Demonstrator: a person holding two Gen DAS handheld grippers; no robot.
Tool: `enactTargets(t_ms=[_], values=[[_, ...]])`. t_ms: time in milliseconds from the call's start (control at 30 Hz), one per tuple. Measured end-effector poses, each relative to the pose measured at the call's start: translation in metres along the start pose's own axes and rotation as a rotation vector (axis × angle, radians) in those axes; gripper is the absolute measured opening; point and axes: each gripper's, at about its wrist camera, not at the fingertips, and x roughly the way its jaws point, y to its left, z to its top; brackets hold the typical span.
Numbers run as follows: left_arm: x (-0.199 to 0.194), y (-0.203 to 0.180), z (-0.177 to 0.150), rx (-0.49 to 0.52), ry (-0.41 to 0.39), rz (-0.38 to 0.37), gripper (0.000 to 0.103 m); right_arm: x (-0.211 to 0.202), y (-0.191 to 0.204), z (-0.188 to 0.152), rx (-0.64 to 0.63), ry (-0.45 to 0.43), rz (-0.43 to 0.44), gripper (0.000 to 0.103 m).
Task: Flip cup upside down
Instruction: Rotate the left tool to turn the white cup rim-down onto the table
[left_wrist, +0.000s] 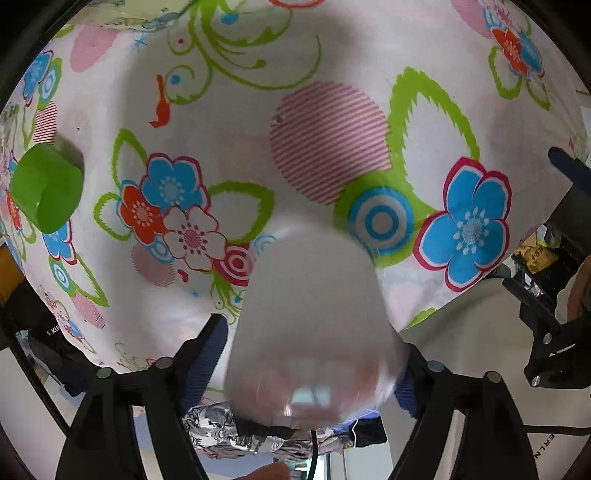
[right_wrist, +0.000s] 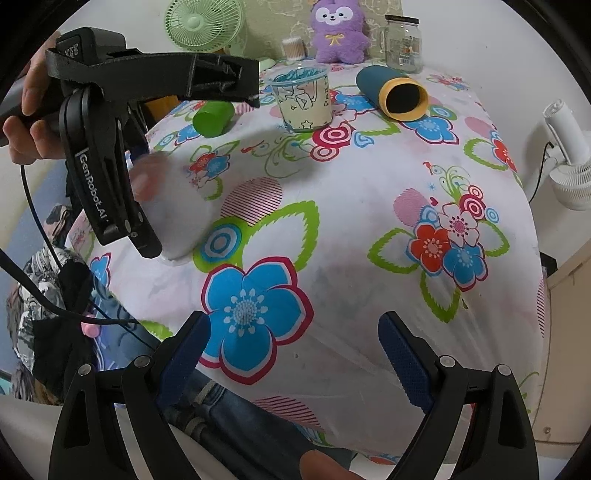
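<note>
Left claw (left_wrist: 314, 354) clamped on frosted cup (left_wrist: 314, 317), pads against both sides. Cup blurred, wide end toward the camera, narrow end toward the floral cloth (left_wrist: 332, 129); in the right wrist view, cup (right_wrist: 173, 206) at the table's near-left edge, lower end touching or just above the cloth, cannot tell which. Right claw (right_wrist: 295, 354) apart, nothing between the pads, above a blue flower print. Farther back: green cup (right_wrist: 212, 118) on its side, printed tub (right_wrist: 303, 99) upright, blue roll (right_wrist: 391, 92) lying down.
</note>
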Motion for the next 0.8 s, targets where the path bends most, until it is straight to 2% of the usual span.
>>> enactTargets(t_ms=[367, 600, 800], values=[[-0.015, 0.013, -0.018, -0.041, -0.086, -0.008, 0.09, -0.002, 0.009, 0.011, -0.027, -0.012, 0.005, 0.094], [-0.029, 0.026, -0.045, -0.083, -0.22, -0.046, 0.09, -0.005, 0.019, 0.02, -0.052, -0.023, 0.003, 0.094], [-0.043, 0.02, -0.061, -0.103, -0.317, -0.075, 0.09, -0.011, 0.033, 0.028, -0.081, -0.041, -0.001, 0.094]])
